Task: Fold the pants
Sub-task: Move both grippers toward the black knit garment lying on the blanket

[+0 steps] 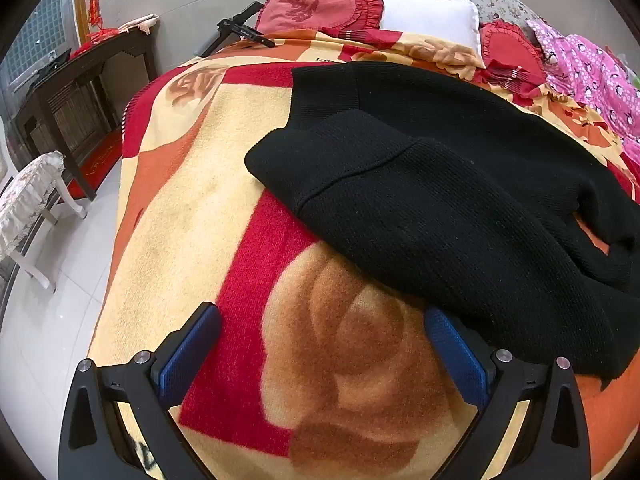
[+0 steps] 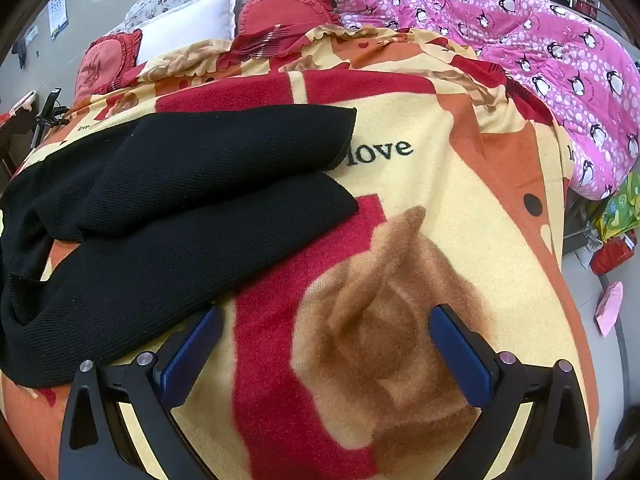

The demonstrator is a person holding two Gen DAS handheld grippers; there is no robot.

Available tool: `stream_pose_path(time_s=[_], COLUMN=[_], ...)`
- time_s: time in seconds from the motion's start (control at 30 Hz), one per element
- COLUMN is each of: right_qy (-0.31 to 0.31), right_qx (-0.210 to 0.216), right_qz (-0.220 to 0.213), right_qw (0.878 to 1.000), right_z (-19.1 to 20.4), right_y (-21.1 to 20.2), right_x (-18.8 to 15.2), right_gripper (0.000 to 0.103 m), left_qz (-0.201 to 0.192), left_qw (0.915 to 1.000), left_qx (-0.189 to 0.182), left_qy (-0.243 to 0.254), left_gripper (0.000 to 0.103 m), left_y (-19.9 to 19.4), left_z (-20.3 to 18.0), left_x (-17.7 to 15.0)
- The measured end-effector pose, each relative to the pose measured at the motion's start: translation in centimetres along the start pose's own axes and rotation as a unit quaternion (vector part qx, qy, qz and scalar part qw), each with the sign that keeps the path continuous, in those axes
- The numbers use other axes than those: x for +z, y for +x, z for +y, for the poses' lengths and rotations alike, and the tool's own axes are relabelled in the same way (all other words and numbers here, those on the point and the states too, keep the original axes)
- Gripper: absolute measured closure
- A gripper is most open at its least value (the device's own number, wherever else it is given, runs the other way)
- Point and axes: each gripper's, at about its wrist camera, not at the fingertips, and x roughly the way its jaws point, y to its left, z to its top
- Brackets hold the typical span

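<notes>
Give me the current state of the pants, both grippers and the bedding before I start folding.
Pants: black, lying loosely spread on the blanket, legs apart, not yet folded.
Left gripper: open, empty, over the blanket beside the pants.
Right gripper: open, empty, over the blanket beside the pant legs.
Blanket: spread flat over the bed.
Pink quilt: bunched up at the far side.
White pillow: lying at the head of the bed.
</notes>
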Motion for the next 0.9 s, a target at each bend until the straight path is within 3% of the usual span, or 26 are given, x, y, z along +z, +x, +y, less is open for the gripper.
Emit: stream_pose_path(time_s=[0.13, 0.27, 0.47, 0.63, 0.9], right_qy=[0.002, 0.004, 0.002, 0.04, 0.052], right_qx=[0.002, 0.004, 0.014, 0.067, 0.12], right_qz=[-0.001, -0.003, 0.017, -0.005, -0.008], right_qw=[1.0, 1.0, 1.0, 0.997, 0.991], right_z=[0.0, -0.1, -0.2, -1.6, -1.6], right_y=[0.0, 0.0, -1.1, -3.7, -3.2], right_x=[0.0, 0.0, -0.8, -2.1, -0.7], right_gripper=[0.001, 0.001, 0.001, 0.0, 0.001], left_qz=[0.0, -0.001, -0.04, -0.052, -0.037], left_qw=[1.0, 0.9999, 0.9983, 0.9958, 0.9928], left_qx=[0.001, -0.011, -0.036, -0.075, -0.102], left_qy=[0.0, -0.007, -0.022, -0.009, -0.051], left_gripper=[0.001, 0.019, 0.019, 0.017, 0.017], left_y=[-0.2, -1.7, -6.4, -9.3, -7.5], left_z=[-0.2, 0.1, 0.9, 0.5, 2.5], left_x=[-0.2, -0.8, -1.7, -2.5, -1.5])
